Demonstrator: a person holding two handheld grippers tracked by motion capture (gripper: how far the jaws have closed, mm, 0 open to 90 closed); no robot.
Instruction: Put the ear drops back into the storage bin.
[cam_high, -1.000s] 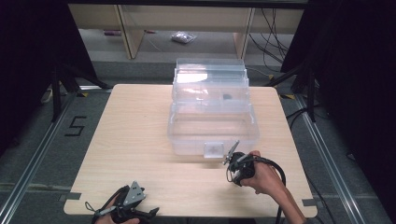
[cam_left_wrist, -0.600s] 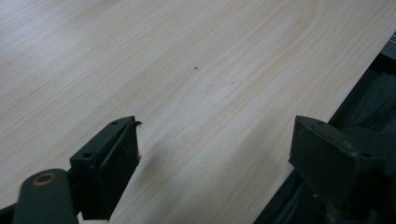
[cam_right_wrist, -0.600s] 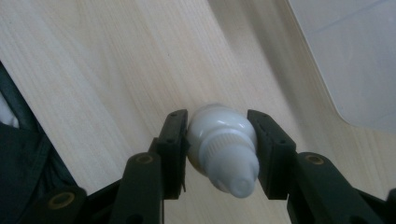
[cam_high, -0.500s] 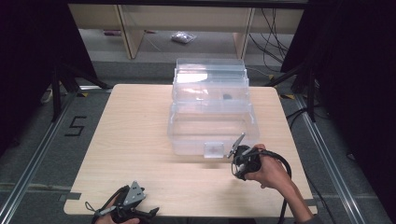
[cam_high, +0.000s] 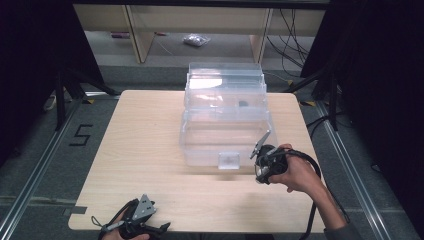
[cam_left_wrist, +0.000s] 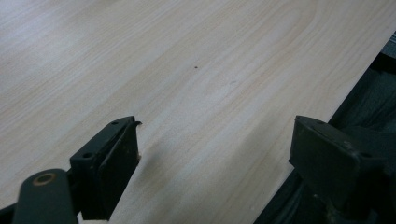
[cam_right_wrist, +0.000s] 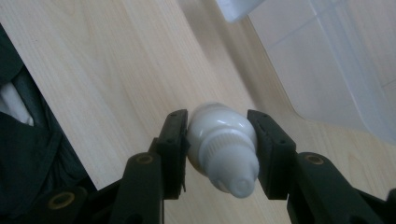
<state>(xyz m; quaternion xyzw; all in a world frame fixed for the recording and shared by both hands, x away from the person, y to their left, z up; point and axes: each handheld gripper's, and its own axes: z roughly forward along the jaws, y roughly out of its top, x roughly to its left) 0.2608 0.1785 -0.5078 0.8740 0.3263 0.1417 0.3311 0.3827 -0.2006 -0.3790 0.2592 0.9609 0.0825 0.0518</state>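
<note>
One wooden table (cam_high: 150, 150), pale, its near edge cut off in the high view. One clear plastic box (cam_high: 225, 125), tiered, standing mid-table; its contents are hard to make out through the walls, save a small dark speck in an upper tier. One right gripper (cam_right_wrist: 219, 154), beside the box's near right corner, jaws clamped on a small white bottle (cam_right_wrist: 223, 148), cap end toward the camera, lifted off the table; label unreadable. One left gripper (cam_left_wrist: 215, 163), near the table's front left edge, jaws wide apart, nothing between them.
</note>
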